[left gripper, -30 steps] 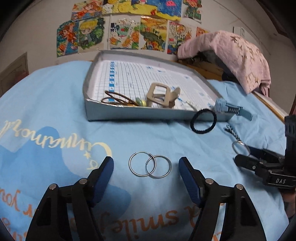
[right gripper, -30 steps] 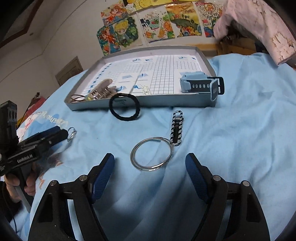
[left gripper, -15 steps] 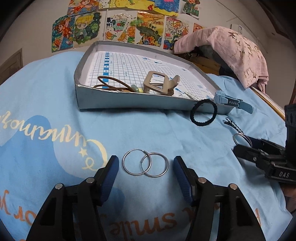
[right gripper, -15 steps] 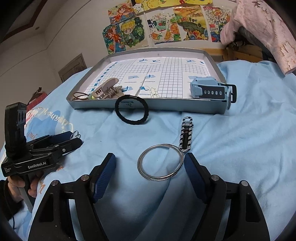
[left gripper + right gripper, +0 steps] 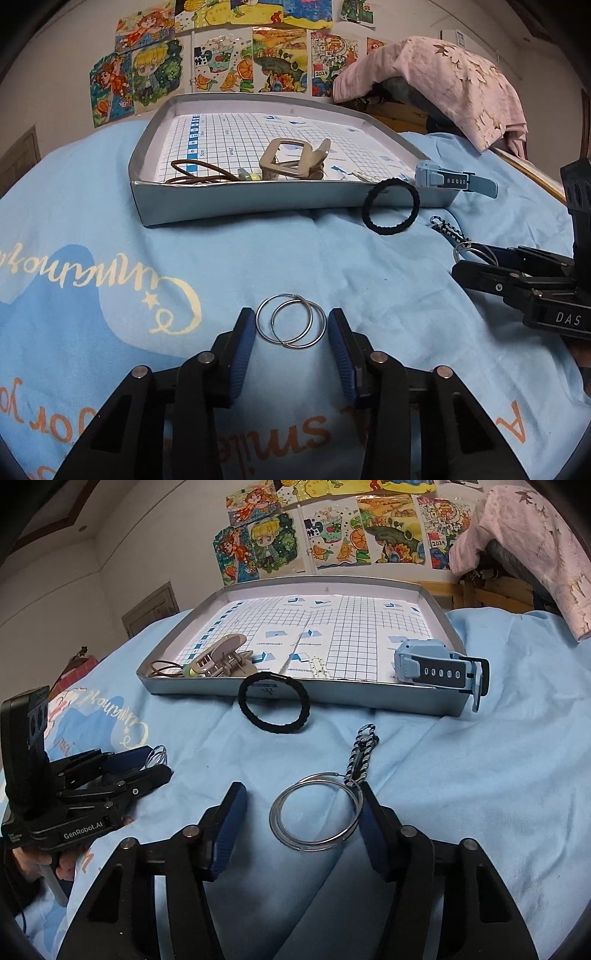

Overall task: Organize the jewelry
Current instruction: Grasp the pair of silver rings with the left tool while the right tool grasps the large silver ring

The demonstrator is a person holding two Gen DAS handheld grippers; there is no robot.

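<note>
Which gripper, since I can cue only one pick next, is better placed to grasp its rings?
Left. Both have just been closing, but the left gripper has the linked hoops centred between its pads; the right gripper has its large ring crowding one pad.

A bed covered in a light blue sheet (image 5: pixel 332 266) printed with cream and orange lettering carries everything. At the far side lies a shallow grey tray (image 5: pixel 236 206). Against its near wall leans a black hair tie (image 5: pixel 272 705). Nearer on the sheet, to the left, lie two overlapping silver hoops (image 5: pixel 291 325); to the right lies a large silver key ring (image 5: pixel 316 815) with a braided strap (image 5: pixel 361 755) attached.
</note>
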